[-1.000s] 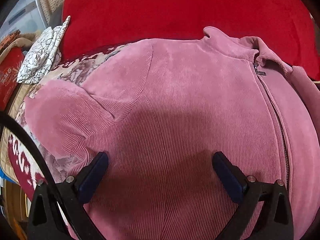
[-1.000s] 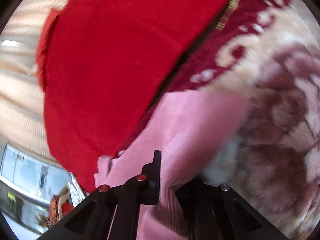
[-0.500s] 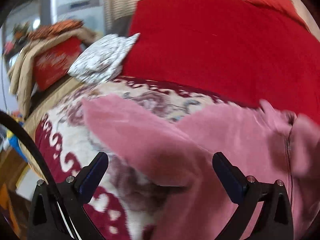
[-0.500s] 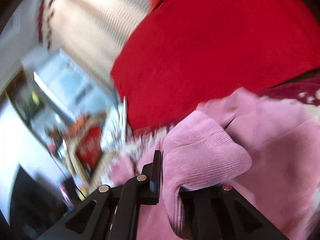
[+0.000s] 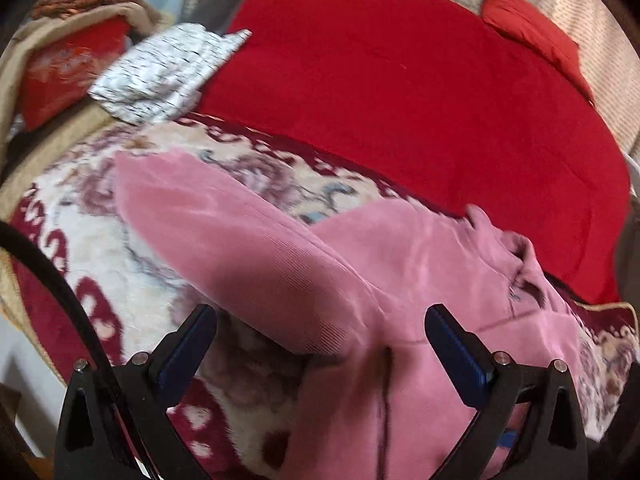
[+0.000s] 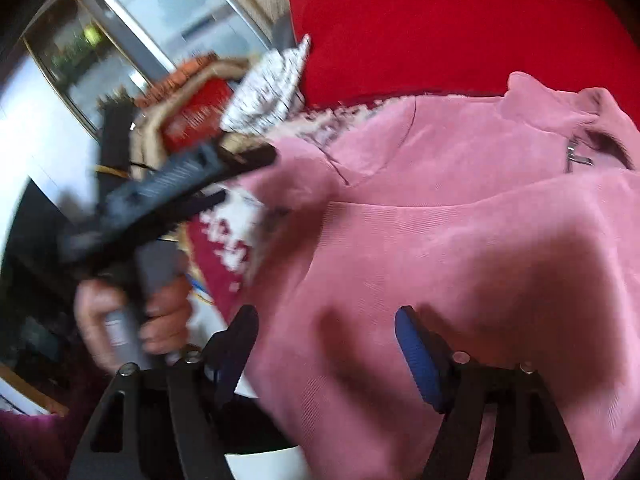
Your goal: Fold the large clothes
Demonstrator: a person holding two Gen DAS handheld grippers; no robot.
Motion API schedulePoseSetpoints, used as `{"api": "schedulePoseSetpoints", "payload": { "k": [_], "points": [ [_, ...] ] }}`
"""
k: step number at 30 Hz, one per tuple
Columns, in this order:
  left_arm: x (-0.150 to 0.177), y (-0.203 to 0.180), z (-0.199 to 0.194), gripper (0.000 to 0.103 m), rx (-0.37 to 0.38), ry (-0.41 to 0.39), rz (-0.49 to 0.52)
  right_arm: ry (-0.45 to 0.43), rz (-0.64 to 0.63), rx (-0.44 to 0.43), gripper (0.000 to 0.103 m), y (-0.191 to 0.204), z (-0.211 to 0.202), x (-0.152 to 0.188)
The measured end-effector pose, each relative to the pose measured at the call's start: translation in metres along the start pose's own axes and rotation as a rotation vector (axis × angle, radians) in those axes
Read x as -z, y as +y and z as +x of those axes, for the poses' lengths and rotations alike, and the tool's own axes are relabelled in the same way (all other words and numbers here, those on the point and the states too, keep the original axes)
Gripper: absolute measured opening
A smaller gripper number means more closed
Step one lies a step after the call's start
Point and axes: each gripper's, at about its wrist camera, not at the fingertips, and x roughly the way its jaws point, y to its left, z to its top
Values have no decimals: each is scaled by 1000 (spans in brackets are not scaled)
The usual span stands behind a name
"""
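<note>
A pink corduroy zip jacket lies on a patterned red and cream blanket. Its left sleeve stretches out to the left over the blanket. My left gripper is open and empty just above the sleeve and body. In the right wrist view the jacket fills the frame, with the other sleeve folded across the chest below the collar and zip pull. My right gripper is open and empty above it. The left gripper's body and the hand holding it show at the left.
A red cushion lies behind the jacket. A folded white patterned cloth sits at the blanket's far left corner, beside a red box in beige cloth. A window is beyond.
My right gripper carried the right sleeve across the jacket's chest and let it go; it is now open. My left gripper pulled back and lifted, staying open.
</note>
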Motion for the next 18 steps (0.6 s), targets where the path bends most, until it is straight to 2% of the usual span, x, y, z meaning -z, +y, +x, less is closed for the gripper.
{"api": "schedulePoseSetpoints", "payload": {
  "k": [2, 5, 8, 9, 10, 11, 12, 14, 15, 16, 18],
  "points": [
    [3, -6, 1, 103, 16, 32, 33, -58, -9, 25, 74, -5, -26, 3],
    [9, -8, 1, 103, 50, 73, 55, -253, 54, 186, 74, -35, -76, 4],
    [18, -13, 6, 103, 86, 132, 79, -336, 161, 322, 69, -74, -97, 6],
    [23, -18, 10, 98, 75, 152, 104, -337, 198, 344, 62, -86, -96, 7],
    [26, -22, 13, 81, 61, 164, 126, -329, 228, 356, 57, -92, -91, 7],
    [30, -28, 16, 70, 50, 180, 155, -311, 273, 370, 56, -102, -87, 8],
    [33, -34, 20, 52, 55, 204, 189, -301, 292, 381, 56, -107, -86, 9],
    [38, -44, 23, 50, 60, 215, 231, -285, 314, 416, 56, -113, -80, 7],
    [40, -50, 23, 52, 41, 209, 259, -280, 321, 413, 56, -116, -82, 7],
    [41, -54, 25, 60, 29, 207, 281, -274, 328, 404, 55, -116, -79, 7],
    [46, -60, 31, 62, 27, 224, 304, -272, 332, 417, 55, -115, -74, 7]
  ]
}}
